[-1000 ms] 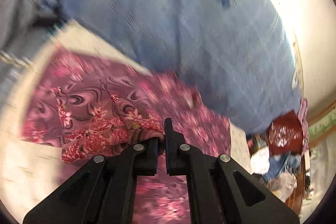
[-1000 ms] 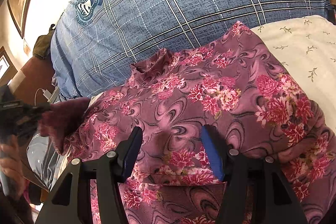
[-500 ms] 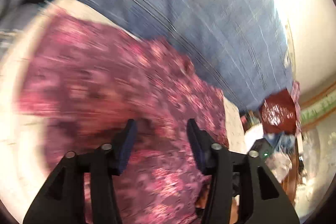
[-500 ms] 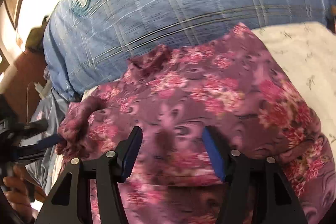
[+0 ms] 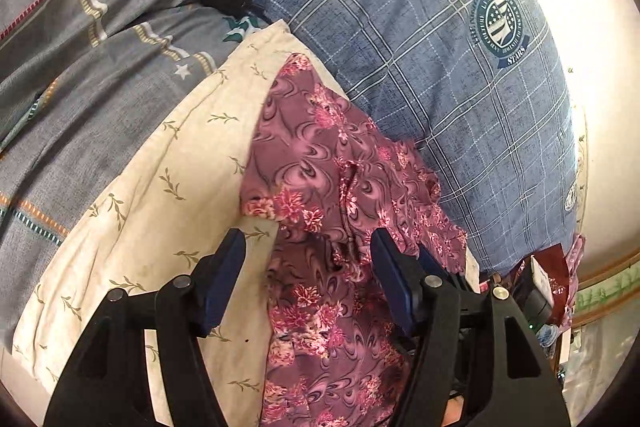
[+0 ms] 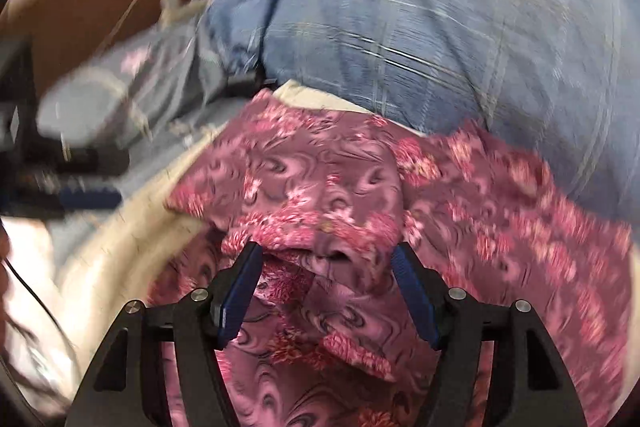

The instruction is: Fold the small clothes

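Note:
A small purple garment with pink flowers [image 5: 320, 179] lies on a cream pillow with a leaf print [image 5: 160, 187]. It is folded into a narrow strip in the left wrist view. My left gripper [image 5: 306, 247] is open and empty, just above the garment's left edge. My right gripper [image 6: 326, 259] is open and empty over a bunched fold of the same garment [image 6: 320, 195]; that view is blurred. The left gripper also shows at the left edge of the right wrist view [image 6: 88, 197].
A blue plaid pillow with a round crest [image 5: 440, 47] lies behind the garment. Grey striped bedding [image 5: 80, 47] is at the left. A dark red cloth and clutter [image 5: 548, 279] sit at the right, beside a wooden edge.
My left gripper opened and let go of the garment's corner, then drew back to the left. The fold now lies on the garment. My right gripper stayed open and swung left.

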